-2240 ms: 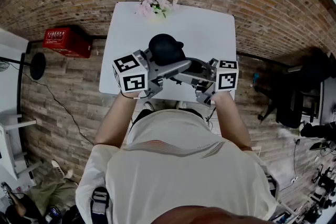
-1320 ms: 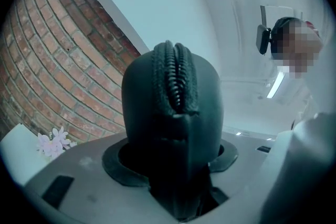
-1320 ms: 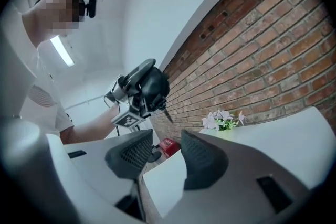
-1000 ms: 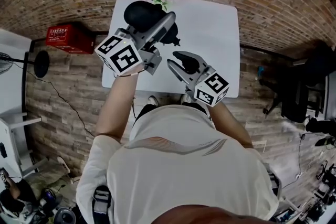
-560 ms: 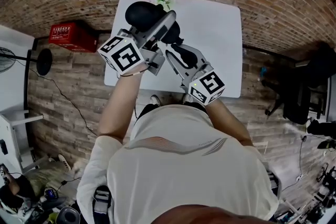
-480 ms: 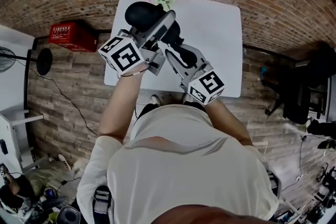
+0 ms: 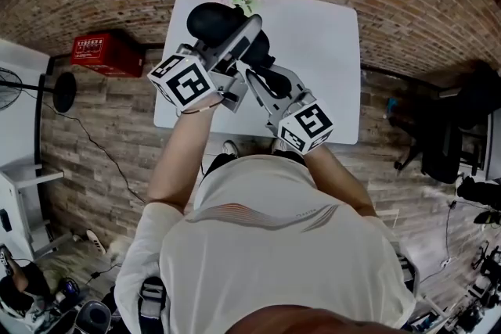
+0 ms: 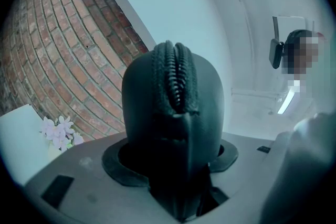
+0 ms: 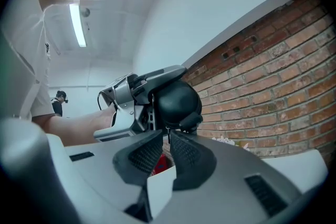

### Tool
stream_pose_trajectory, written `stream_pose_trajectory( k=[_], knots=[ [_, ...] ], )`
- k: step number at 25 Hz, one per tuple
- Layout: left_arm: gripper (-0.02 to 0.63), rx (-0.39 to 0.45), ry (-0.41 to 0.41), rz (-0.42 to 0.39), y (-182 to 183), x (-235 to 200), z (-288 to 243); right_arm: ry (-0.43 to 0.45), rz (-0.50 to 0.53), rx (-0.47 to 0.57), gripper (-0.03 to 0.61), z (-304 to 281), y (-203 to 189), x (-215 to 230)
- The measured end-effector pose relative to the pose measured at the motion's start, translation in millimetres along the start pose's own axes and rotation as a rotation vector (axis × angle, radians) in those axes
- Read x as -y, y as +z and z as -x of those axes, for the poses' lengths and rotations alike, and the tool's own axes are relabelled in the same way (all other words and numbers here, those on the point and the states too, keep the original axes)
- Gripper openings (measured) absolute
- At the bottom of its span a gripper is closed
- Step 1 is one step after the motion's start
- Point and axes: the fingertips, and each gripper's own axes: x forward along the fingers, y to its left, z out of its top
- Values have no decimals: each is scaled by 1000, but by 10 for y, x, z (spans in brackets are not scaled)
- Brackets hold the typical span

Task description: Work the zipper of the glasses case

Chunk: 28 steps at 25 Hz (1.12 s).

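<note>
The left claw [image 7: 235, 35] is gripping the case [image 8: 173, 113] across its width, jaws standing wide with the shell filling the space between them. The right claw [image 9: 167, 136] is nearly clenched. Its jaws have just been closing, and only a sliver of gap is showing between them. The thin pull [image 9: 168, 132] is hanging down into that gap. It is lying close against the pad on the right of the frame, while the other pad is standing a hair clear of it.

The case is hanging in the air over the white bench [image 7: 321, 51], in the upper middle of the head view. In the left gripper view it is standing on end, long axis running up the frame and rounded end on top. The zipper [image 8: 176, 78] is facing the camera and running top to bottom down the middle. In the right gripper view the case is showing as a dome just above the right claw's tips.

The case is looking matte black, smooth-shelled and oval. The zipper is showing coarse, ribbed coils, parted a little near the top. The pads [image 9: 147, 152] are black with a fine gridded texture, sitting on smooth grey bodies. Rough brick is filling the background.
</note>
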Motion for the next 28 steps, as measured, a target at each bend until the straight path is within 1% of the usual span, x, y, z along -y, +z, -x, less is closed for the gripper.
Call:
stream_pose_trajectory(
  k=[6, 14, 19, 23, 28],
  knots=[
    [262, 0, 1, -5, -12, -10, -12, -9, -19, -9, 60, -13, -16, 26],
    [261, 4, 18, -2, -28, -26, 7, -22, -17, -24, 54, -5, -41, 42],
    [258, 12, 44, -25, -19, -49, 28, -45, -5, -35, 52, -14, -51, 55],
    [256, 20, 62, -19, -13, -83, 40, -73, -1, -46, 51, 3, -58, 95],
    [255, 2, 61, -30, -35, -84, 50, -93, 5, -64, 52, 34, -85, 152]
  ],
)
